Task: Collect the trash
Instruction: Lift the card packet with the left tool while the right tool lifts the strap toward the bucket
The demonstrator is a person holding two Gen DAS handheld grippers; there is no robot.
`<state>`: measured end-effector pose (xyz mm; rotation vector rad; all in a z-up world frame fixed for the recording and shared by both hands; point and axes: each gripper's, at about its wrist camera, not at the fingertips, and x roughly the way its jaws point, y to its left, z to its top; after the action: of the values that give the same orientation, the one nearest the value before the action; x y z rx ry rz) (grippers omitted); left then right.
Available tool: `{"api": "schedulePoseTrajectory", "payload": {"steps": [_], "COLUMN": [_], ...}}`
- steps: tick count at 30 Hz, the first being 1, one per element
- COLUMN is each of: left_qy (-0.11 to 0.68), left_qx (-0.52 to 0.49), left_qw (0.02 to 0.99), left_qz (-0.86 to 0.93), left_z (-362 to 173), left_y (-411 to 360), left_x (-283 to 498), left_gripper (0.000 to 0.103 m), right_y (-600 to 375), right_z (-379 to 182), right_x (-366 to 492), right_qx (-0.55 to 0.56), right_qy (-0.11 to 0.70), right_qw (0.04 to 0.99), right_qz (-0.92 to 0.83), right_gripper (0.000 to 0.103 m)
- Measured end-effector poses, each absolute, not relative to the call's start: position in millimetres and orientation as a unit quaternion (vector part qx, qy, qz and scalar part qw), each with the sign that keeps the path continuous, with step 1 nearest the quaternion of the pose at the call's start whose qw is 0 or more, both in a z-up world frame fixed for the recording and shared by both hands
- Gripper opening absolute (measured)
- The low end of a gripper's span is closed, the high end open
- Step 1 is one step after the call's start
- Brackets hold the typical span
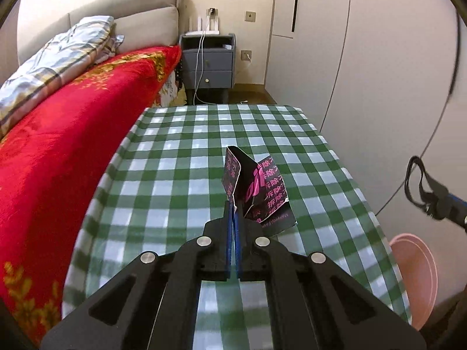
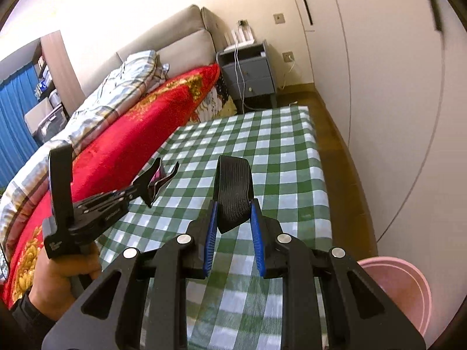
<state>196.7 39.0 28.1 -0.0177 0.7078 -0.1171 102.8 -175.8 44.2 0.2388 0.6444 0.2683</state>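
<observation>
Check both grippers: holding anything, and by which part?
Left gripper pinches the black-and-pink wrapper by its near edge. Right gripper clamps the black strap near its lower end.

Checked table (image 1: pixel 181 151), red blanket (image 1: pixel 58 151)

Tabletop (image 1: pixel 181 157): green-white check. Wrapper (image 1: pixel 259 192): black, pink print. Strap (image 2: pixel 233 192): black, woven texture. Basin (image 2: pixel 408 285): pink. Blanket (image 1: pixel 58 145): red, gold florals. Nightstand (image 1: pixel 208 61): grey. Claw pads (image 2: pixel 210 233): blue.
</observation>
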Motion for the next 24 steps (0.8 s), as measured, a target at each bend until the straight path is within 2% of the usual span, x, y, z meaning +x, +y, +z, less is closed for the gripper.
{"api": "schedulePoseTrajectory", "payload": {"steps": [14, 24], "left_qy": [0.327, 0.313], "left_qx": [-0.038, -0.061], "left_qw": [0.941, 0.943], "left_qz": [-0.079, -0.095], "left_z": [42.6, 32.4], "left_y": [42.5, 35.3], "left_x": [112.6, 85.2], "left_gripper": [0.001, 0.001], "right_y": [-182.6, -200.3], "right_z": [79.1, 71.4], "right_x": [14.0, -18.9], "right_qx": [0.108, 0.100], "right_qy": [0.267, 0.269], "right_qw": [0.951, 0.955], "right_qz": [0.115, 0.078], "right_gripper": [0.023, 0.023]}}
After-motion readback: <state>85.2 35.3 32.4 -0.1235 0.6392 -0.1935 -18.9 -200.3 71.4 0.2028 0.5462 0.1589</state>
